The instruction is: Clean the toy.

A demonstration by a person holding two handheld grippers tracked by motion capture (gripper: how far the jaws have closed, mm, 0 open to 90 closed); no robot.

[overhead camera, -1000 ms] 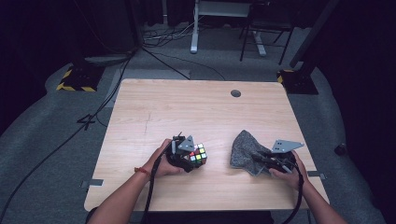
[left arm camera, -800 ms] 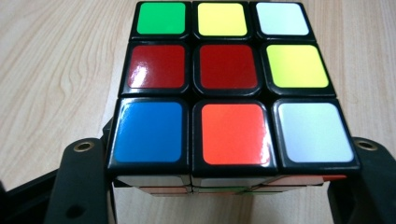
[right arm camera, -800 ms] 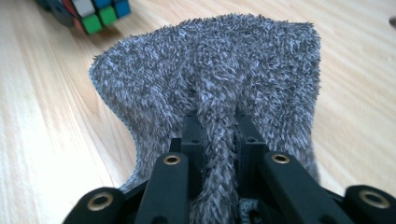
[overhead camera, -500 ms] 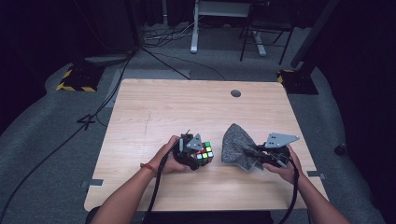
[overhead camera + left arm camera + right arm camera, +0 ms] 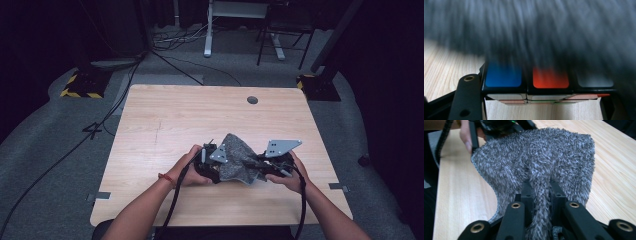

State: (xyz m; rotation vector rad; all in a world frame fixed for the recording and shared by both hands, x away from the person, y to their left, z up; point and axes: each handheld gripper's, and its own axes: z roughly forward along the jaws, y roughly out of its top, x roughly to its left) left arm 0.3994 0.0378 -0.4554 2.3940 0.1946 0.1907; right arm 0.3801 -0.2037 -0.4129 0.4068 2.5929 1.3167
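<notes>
Grey fleece cloth (image 5: 239, 159) lies draped between the two tools at the near middle of the light wooden bench (image 5: 165, 120), its fuzzy pile covering most of the puzzle cube (image 5: 526, 82) from above in the high view. Left tool (image 5: 212, 162) is closed on the puzzle cube: in the left gripper view the cube sits between the two black jaws, its near row showing a blue sticker, an orange-red sticker and a dark one, with the blurred grey cloth directly behind and over it. Right tool (image 5: 541, 195) is closed on the cloth: in the right gripper view a pinched fold of the fabric runs down between the two jaws, and the rest of the cloth fans out ahead toward the left tool and the fingers (image 5: 465, 137) of the left hand. In the high view the right tool (image 5: 270, 165) sits just to the right of the cloth, with its grey three-cornered plate (image 5: 281, 147) on top. Both forearms enter from the near edge of the bench, and a black cable (image 5: 172, 205) trails back along the left one. A round grommet hole (image 5: 252, 100) sits near the far edge of the bench, well apart from the tools.
</notes>
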